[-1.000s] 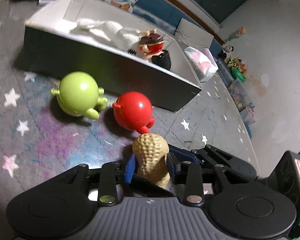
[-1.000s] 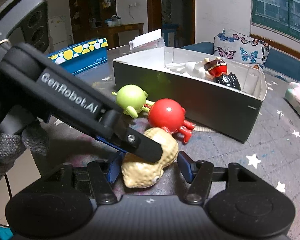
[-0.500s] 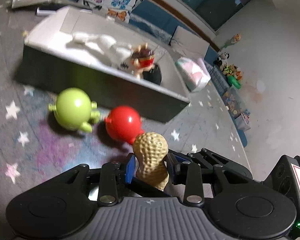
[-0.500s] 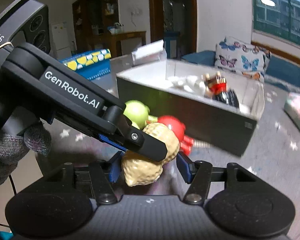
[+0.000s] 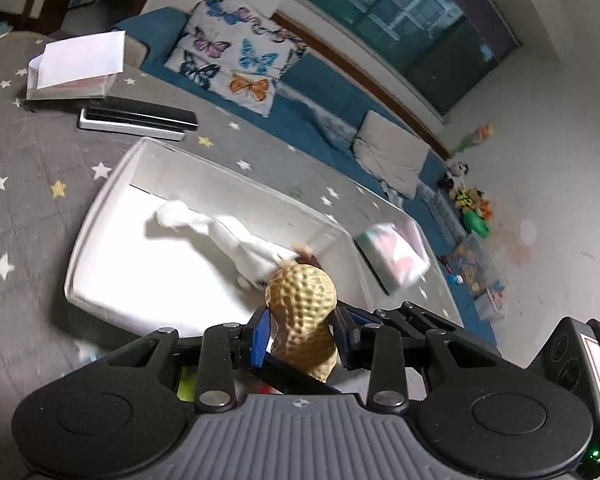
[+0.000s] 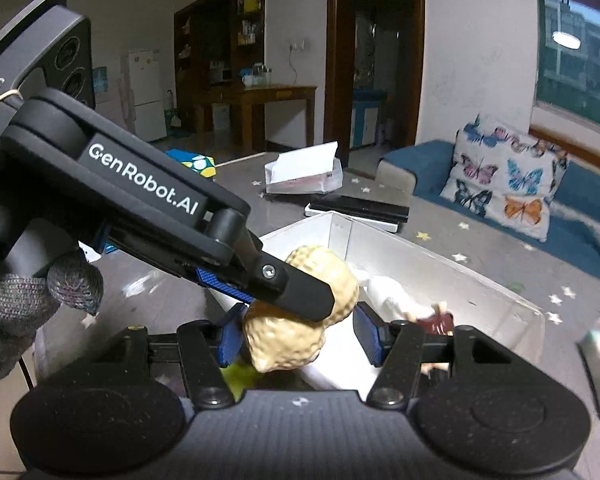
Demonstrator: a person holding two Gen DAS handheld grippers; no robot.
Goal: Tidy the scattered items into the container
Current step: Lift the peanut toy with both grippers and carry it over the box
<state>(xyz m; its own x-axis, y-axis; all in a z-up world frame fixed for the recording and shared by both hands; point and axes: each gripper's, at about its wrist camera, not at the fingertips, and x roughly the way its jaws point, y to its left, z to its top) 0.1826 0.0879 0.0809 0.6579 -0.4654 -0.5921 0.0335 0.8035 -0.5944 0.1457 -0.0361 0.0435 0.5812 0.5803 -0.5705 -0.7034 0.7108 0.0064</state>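
My left gripper [image 5: 301, 334] is shut on a tan peanut-shaped toy [image 5: 302, 300] and holds it in the air over the near edge of the open white box [image 5: 100, 204]. The box holds a white toy [image 5: 236, 240] and a red-and-brown figure, mostly hidden behind the peanut. In the right wrist view the left gripper's black finger [image 6: 296, 288] crosses in front of the peanut toy [image 6: 300, 320]. My right gripper [image 6: 296, 338] is open, its blue pads on either side of the peanut without touching it. The white box [image 6: 440, 264] lies just beyond.
A black-and-white flat case [image 5: 138, 120] and an open white paper box [image 5: 76, 68] lie on the grey star rug beyond the container. A pastel packet [image 5: 394, 256] lies to its right. A butterfly cushion [image 5: 236, 52] rests on the blue sofa behind.
My left gripper has lifted the peanut toy off the rug and carried it forward over the box. The green and red ball toys have dropped below the view.
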